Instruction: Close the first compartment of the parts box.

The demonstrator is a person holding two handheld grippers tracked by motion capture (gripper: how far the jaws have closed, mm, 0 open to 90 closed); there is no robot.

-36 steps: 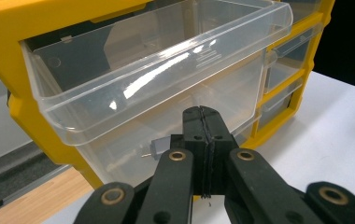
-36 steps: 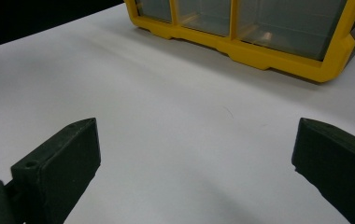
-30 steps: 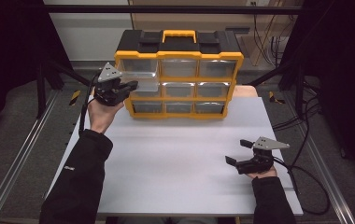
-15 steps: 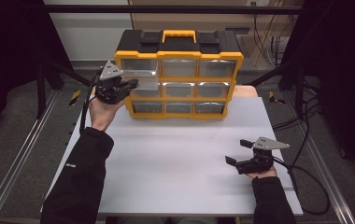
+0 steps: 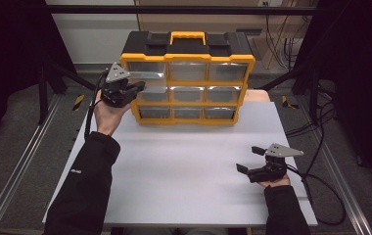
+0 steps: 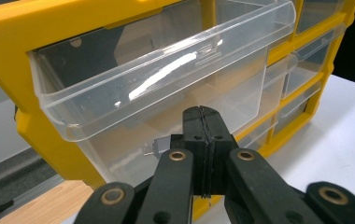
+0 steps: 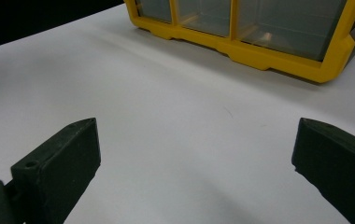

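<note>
From the high view, my left claw (image 5: 137, 87) sits at the left column of the yellow organizer (image 5: 189, 83), at the back of the counter (image 5: 184, 161). Over the last second it has barely shifted, and the top-left drawer (image 5: 147, 74) juts out as before, so I judge the pull paused, not finished. My right claw (image 5: 250, 160) rests near the counter's right front, well apart.

In the left gripper view, the left claw is pinched fully closed on nothing, just below the drawer's (image 6: 157, 79) clear front.

In the right gripper view, the right claw (image 7: 194, 154) gapes wide and empty over bare counter.

I can read no lettering anywhere.
</note>
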